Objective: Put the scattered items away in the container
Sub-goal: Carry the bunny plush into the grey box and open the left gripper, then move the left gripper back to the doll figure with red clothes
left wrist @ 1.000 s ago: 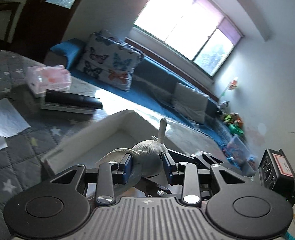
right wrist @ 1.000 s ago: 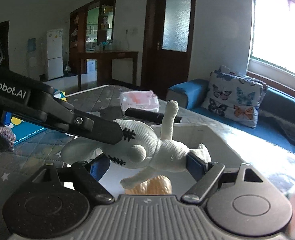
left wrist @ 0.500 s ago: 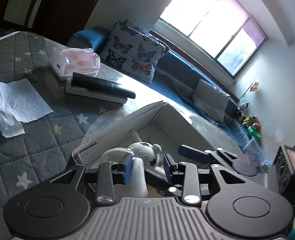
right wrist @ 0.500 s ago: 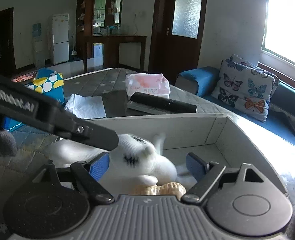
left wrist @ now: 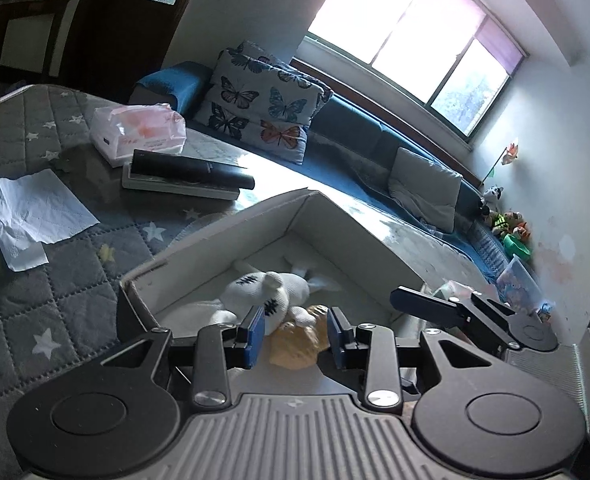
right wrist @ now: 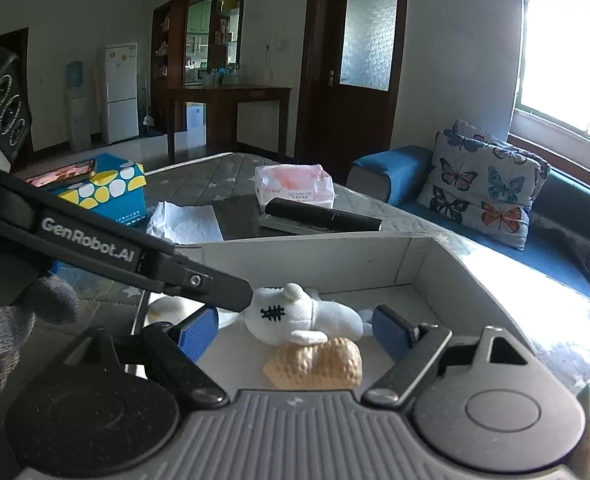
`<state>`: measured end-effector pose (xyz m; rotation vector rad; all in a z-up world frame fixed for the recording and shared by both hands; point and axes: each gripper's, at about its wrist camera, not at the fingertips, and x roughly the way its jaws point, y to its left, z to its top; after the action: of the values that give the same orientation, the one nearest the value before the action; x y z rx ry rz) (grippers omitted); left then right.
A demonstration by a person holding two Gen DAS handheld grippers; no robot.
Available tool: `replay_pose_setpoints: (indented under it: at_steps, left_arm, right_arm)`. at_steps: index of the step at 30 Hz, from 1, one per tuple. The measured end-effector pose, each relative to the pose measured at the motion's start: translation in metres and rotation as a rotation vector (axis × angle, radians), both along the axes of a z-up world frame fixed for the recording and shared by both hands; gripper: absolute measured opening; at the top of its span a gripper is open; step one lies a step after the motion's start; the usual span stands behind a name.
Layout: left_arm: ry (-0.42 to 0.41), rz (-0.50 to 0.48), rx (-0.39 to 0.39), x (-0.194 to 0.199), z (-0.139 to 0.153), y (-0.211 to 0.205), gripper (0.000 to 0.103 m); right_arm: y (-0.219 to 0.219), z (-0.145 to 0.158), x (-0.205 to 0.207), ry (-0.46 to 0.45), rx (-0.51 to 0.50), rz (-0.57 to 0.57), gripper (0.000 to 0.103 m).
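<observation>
Star-quilted table (left wrist: 55, 312) – blue sofa (left wrist: 359, 136), bright window (left wrist: 407, 36)

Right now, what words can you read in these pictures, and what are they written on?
"GenRobot.AI": white letters on the black finger of the left hand-held gripper.
Tissue pack: small print, too blurred to read.
Blue box: small print on its side, too small to read.

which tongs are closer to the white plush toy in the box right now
Left. The left tongs have a fingertip at the head of the white plush toy. The right tongs sit further back, pads spread wide to either side of it, touching nothing.
</observation>
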<state>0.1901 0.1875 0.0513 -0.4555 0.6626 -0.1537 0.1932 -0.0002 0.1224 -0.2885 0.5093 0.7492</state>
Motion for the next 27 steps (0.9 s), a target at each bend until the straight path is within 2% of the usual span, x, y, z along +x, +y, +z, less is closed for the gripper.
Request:
replay_pose_setpoints:
  at_steps: [15,27]
  left_arm:
    - [-0.006,-0.055,0.054,-0.022,0.009,-0.050,0.036]
    - [0.012,-0.116,0.086,-0.036,0.001,-0.093,0.036]
  right_arm:
    - [-0.049,0.001,-0.042,0.015,0.031,-0.055,0.086]
    - [-0.085,-0.008,-0.071,0.028,0.043,-0.123,0.086]
